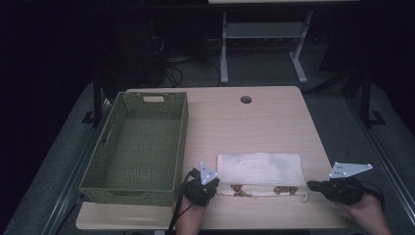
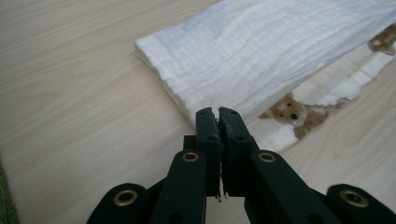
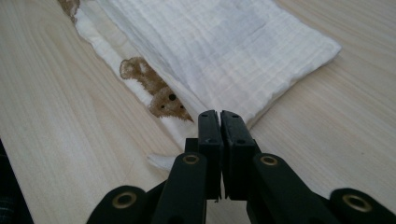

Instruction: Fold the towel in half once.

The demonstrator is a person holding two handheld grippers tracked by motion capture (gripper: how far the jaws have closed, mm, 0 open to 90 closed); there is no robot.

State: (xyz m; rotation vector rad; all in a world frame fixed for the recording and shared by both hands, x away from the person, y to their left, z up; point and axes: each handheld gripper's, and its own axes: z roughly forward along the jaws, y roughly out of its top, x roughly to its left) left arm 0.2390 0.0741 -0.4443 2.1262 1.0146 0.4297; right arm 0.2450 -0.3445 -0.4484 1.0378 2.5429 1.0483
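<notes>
A folded white cloth (image 1: 259, 168) lies flat on the wooden table (image 1: 254, 122), near its front edge. Brown bear prints show along the cloth's near hem. My left gripper (image 1: 217, 183) is at the cloth's near left corner, and its jaws are shut with nothing seen between them. In the left gripper view the closed tips (image 2: 217, 111) sit right at the cloth (image 2: 261, 51) edge, beside a bear print. My right gripper (image 1: 310, 185) is at the near right corner, also shut. Its tips (image 3: 219, 113) sit at the edge of the cloth (image 3: 219, 46).
A green woven basket (image 1: 182, 142) with nothing in it stands on the left half of the table, close beside the left hand. A round cable hole (image 1: 245, 99) sits near the far edge. Beyond the table stand a white desk frame (image 1: 224, 49) and dark floor.
</notes>
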